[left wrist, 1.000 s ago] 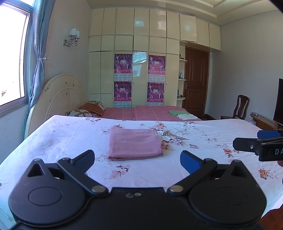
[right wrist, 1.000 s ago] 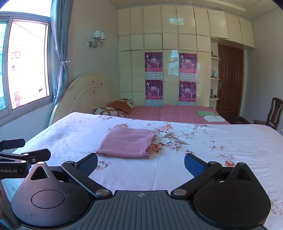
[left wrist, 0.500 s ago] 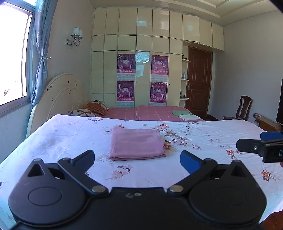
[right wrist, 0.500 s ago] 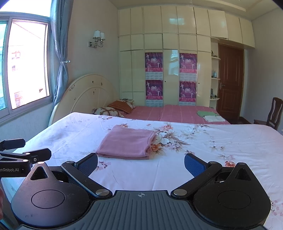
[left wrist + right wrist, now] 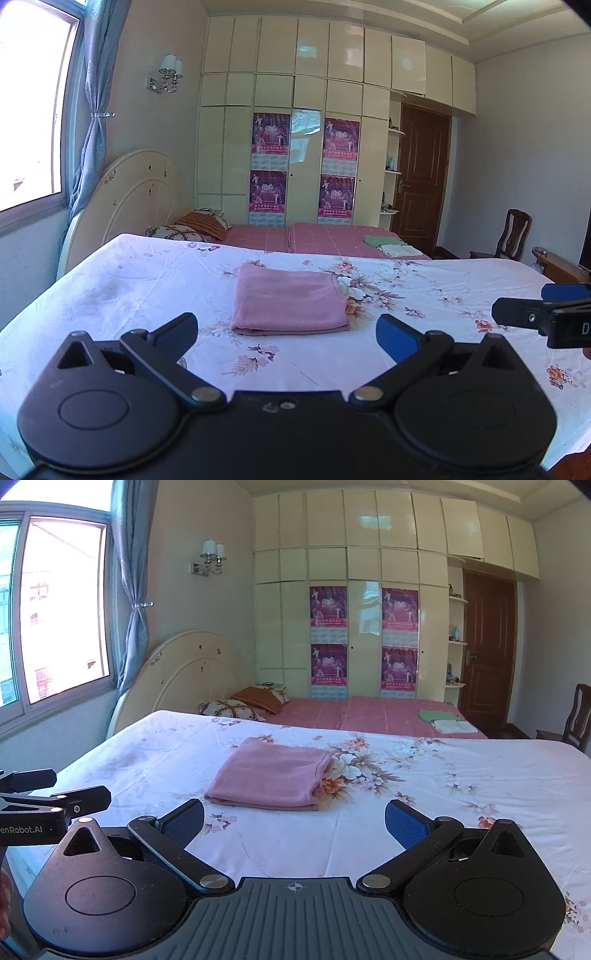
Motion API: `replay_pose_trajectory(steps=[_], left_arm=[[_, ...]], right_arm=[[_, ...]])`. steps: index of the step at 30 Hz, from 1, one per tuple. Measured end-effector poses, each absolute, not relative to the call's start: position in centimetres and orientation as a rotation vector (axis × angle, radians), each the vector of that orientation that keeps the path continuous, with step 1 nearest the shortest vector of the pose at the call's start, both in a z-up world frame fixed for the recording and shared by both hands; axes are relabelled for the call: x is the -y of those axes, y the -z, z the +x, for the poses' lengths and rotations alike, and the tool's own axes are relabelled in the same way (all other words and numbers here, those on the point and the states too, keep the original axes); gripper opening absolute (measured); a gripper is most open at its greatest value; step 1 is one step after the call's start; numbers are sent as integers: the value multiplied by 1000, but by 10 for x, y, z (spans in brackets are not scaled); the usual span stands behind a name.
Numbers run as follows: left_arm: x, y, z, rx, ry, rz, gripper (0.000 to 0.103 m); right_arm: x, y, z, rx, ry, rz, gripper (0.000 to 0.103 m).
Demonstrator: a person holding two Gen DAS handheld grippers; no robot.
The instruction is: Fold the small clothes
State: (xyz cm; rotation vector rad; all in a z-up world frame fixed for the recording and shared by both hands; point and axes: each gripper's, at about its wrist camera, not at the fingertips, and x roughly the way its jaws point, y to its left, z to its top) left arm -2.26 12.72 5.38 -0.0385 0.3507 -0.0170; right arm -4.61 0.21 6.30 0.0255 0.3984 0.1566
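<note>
A pink garment (image 5: pixel 290 299) lies folded into a neat rectangle on the floral bed sheet (image 5: pixel 147 280); it also shows in the right wrist view (image 5: pixel 271 773). My left gripper (image 5: pixel 288 338) is open and empty, held back from the garment's near edge. My right gripper (image 5: pixel 294 821) is open and empty, also short of the garment. The right gripper shows at the right edge of the left wrist view (image 5: pixel 543 314); the left gripper shows at the left edge of the right wrist view (image 5: pixel 48 805).
A second bed with a pink cover (image 5: pixel 369 712) lies behind, with pillows (image 5: pixel 236 709) and small folded green and white cloths (image 5: pixel 445 720). A round headboard (image 5: pixel 184 672), cream wardrobe, brown door (image 5: pixel 487 646) and wooden chair (image 5: pixel 511 236) stand at the back.
Both grippers stay open and empty. The left wrist view has shifted slightly, so the garment sits a little further right in it. The garment has not moved.
</note>
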Motion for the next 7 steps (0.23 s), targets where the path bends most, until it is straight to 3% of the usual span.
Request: replay_pose_trajectory(steps=[7], left_arm=[[-133, -58, -23, -305, 7, -43, 101]], right_arm=[[-2, -61, -41, -401, -164, 29, 103]])
